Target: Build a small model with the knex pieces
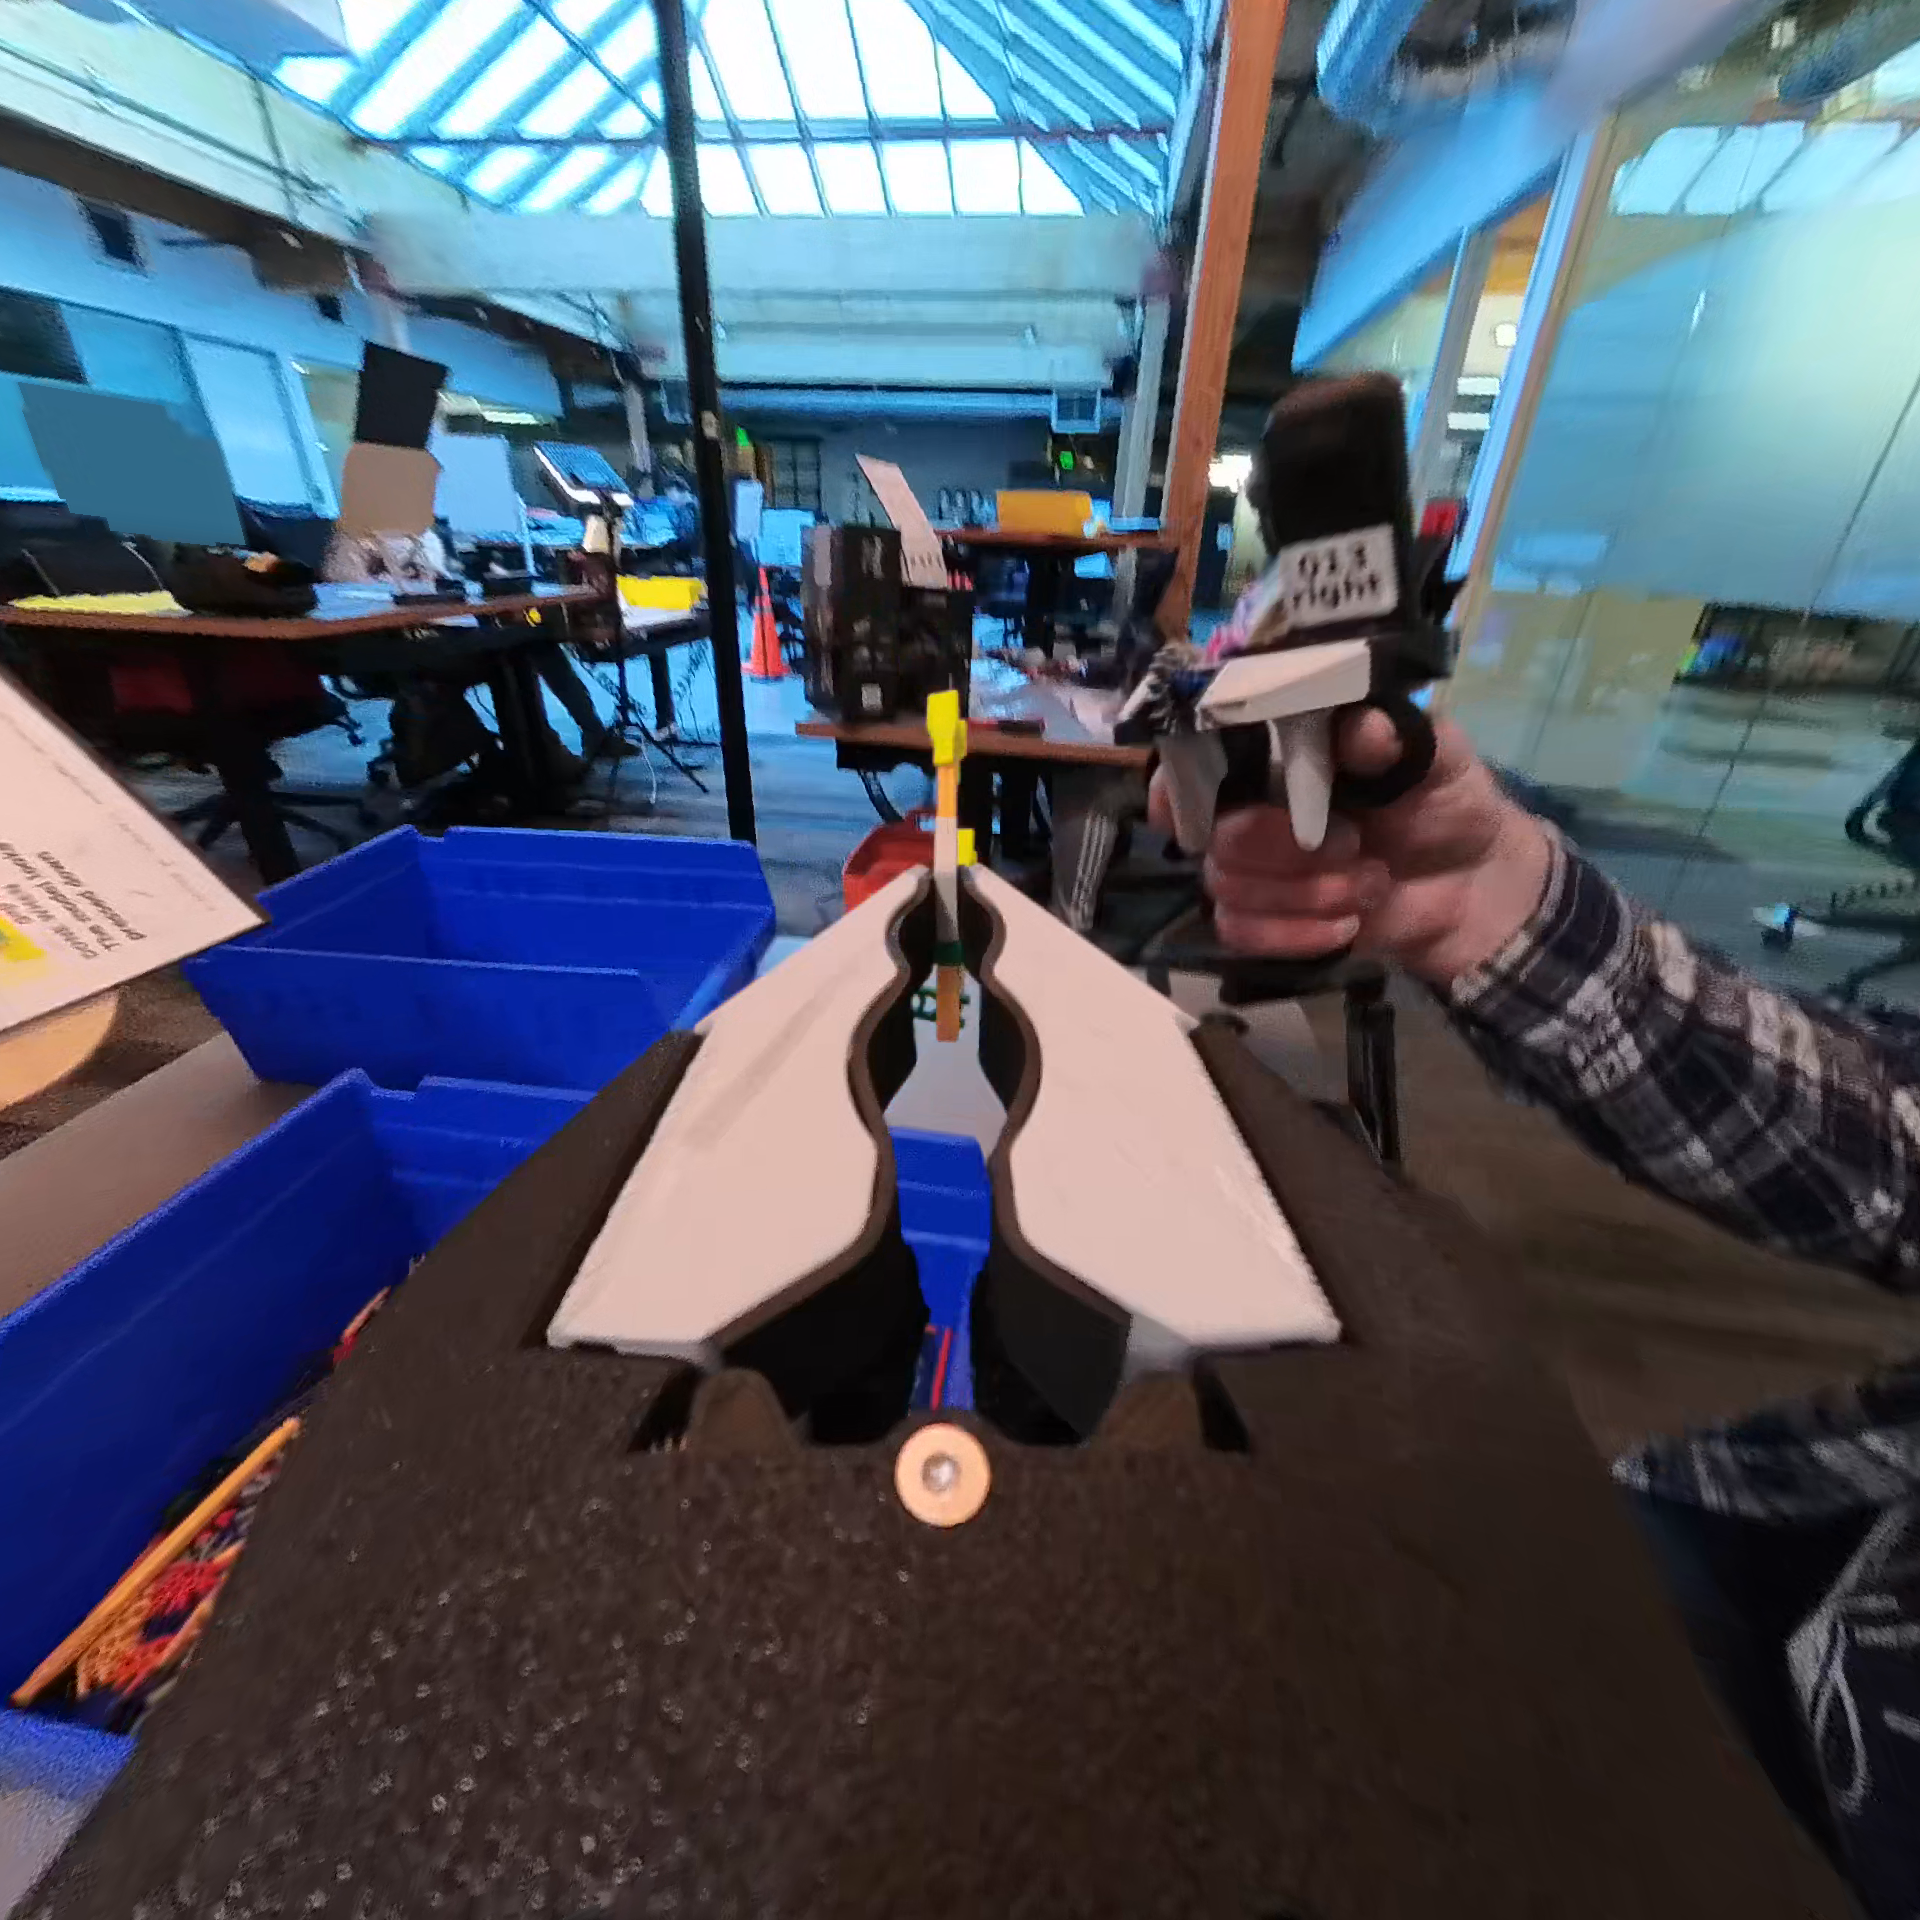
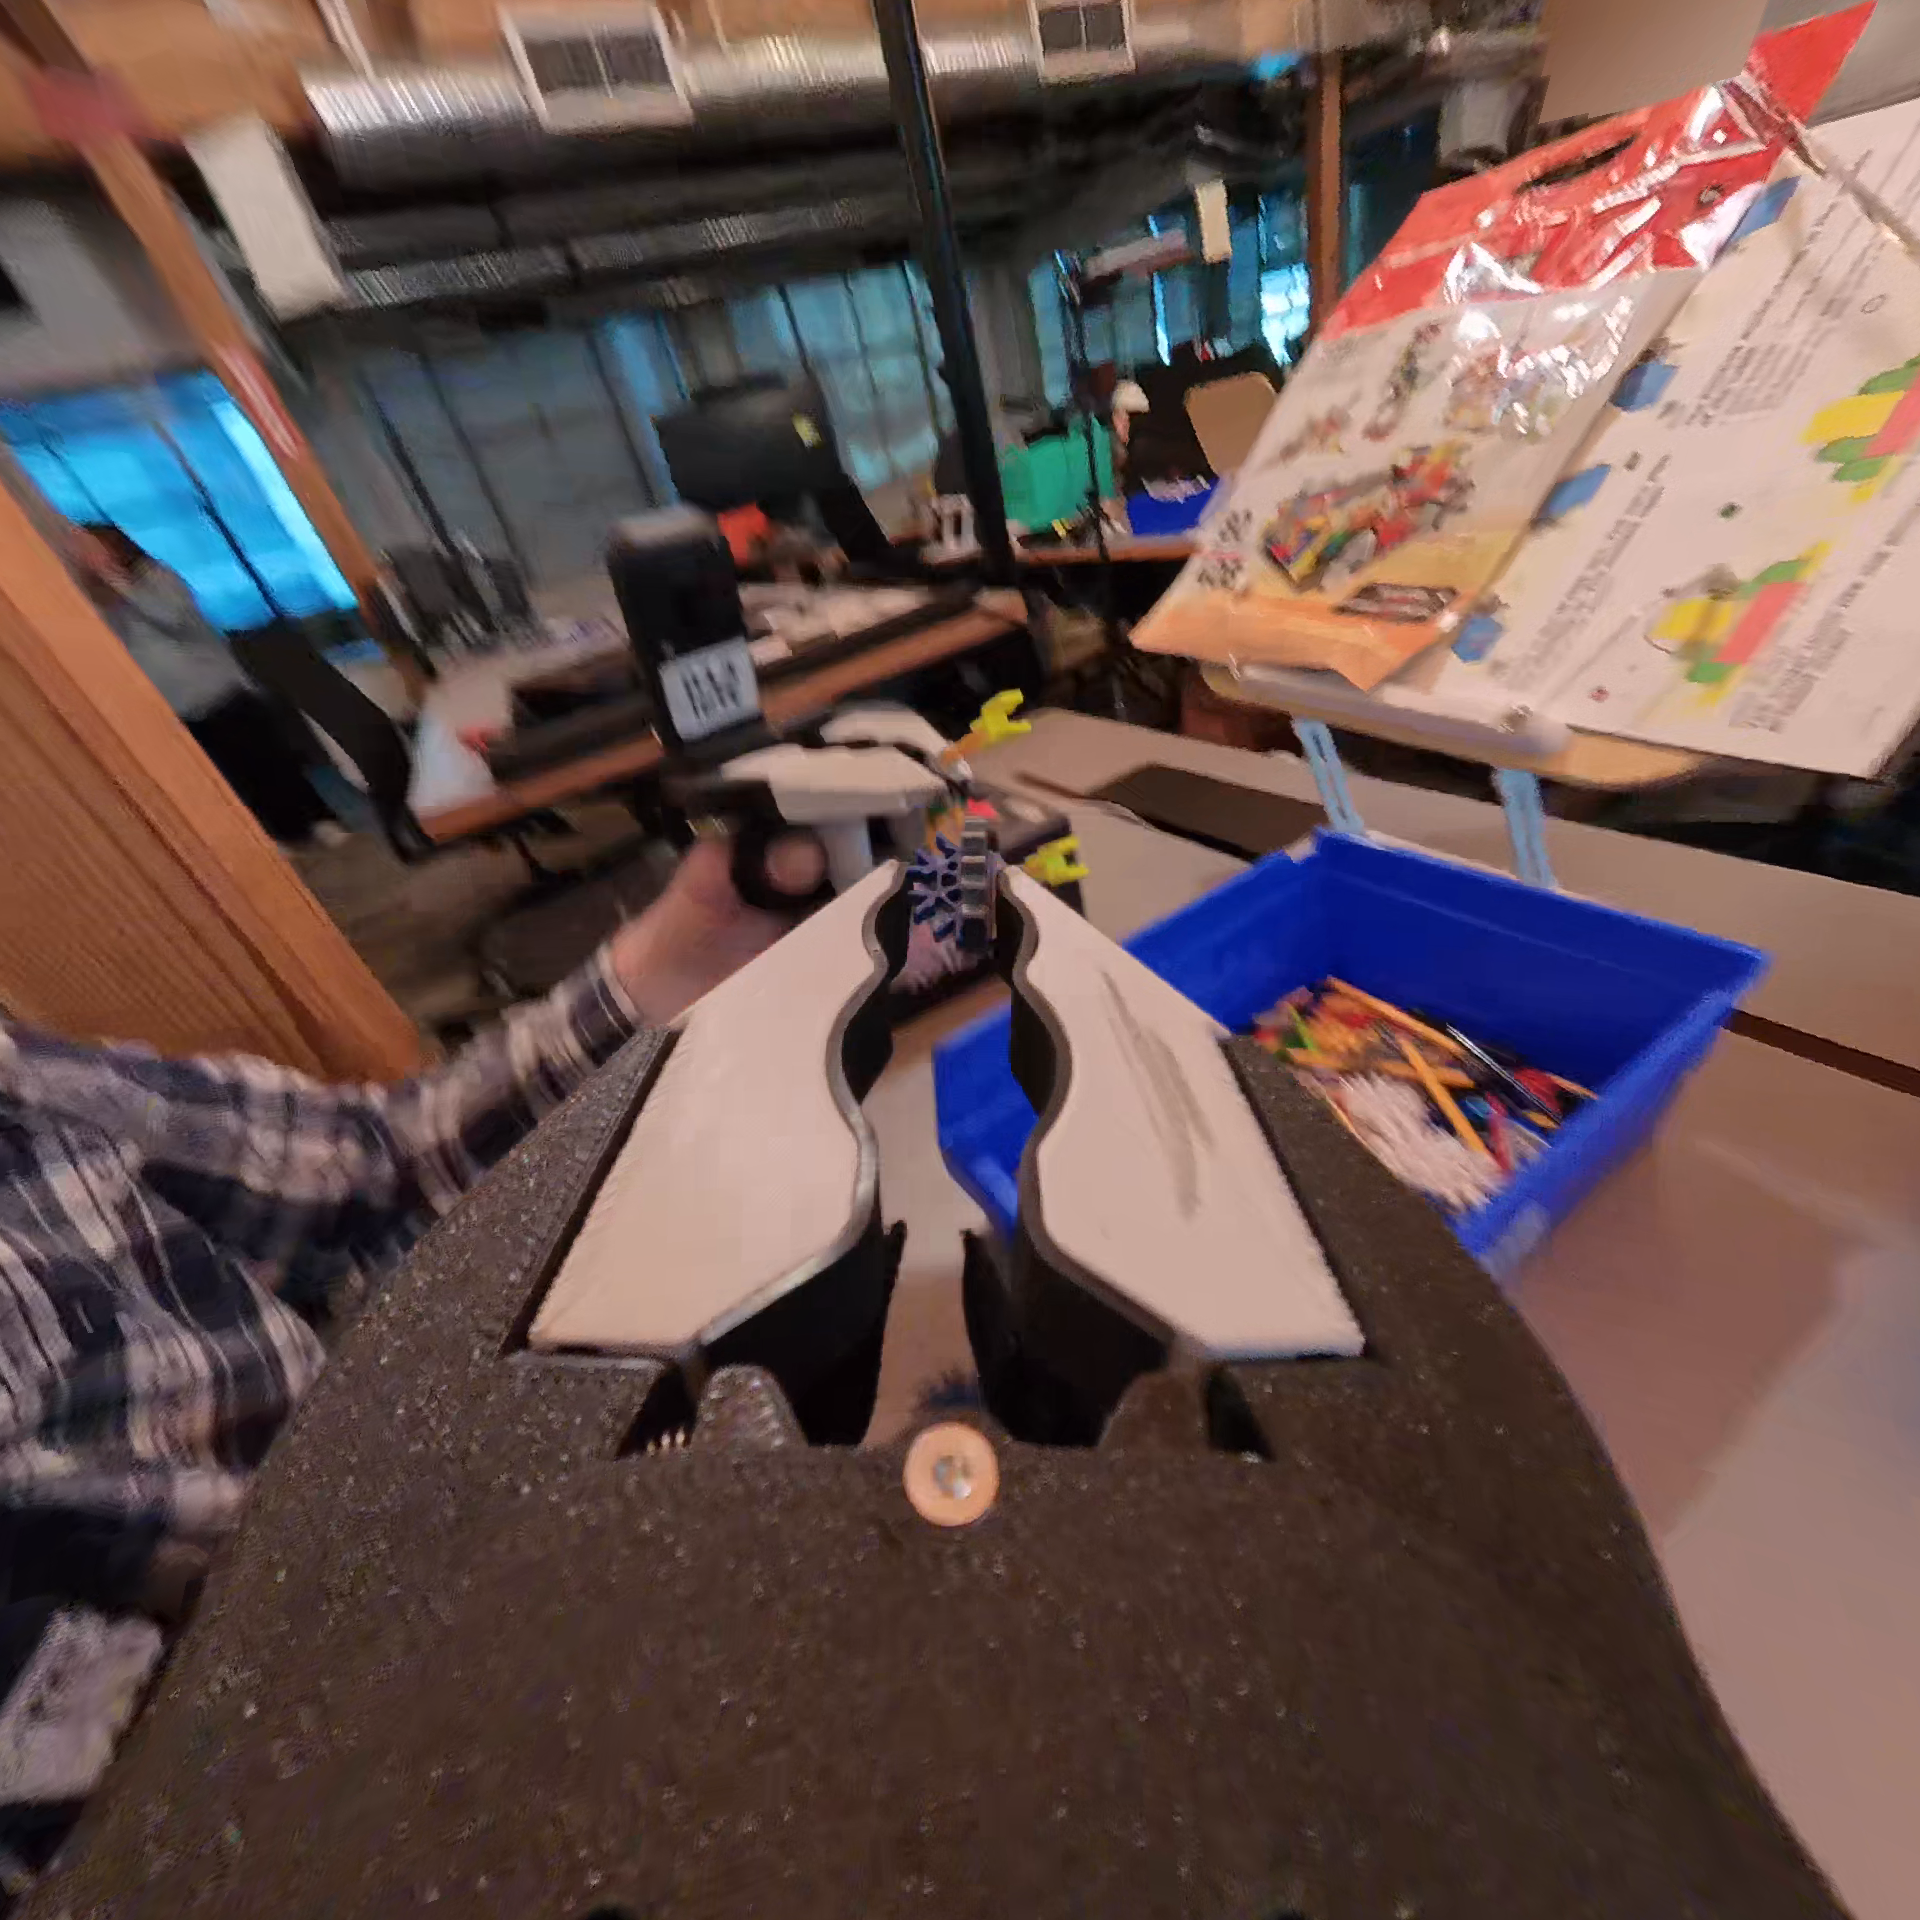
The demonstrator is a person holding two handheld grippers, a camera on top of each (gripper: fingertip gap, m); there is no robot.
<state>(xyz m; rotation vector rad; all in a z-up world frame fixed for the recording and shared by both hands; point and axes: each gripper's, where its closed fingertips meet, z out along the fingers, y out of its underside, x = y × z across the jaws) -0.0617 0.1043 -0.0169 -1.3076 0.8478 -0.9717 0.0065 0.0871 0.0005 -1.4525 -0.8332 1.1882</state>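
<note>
Grey tabletop point(image 2: 1766, 1195), skylit open workshop

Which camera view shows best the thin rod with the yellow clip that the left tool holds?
The left wrist view: the rod stands sharp and upright between the left tool tips. In the right wrist view it is small, far and blurred.

A glass skylight point(image 1: 727, 94) lit the open workshop. Wooden desks point(image 1: 291, 618) and a timber post point(image 1: 1221, 312) stood behind. Ducts point(image 2: 623, 83) ran overhead.
</note>
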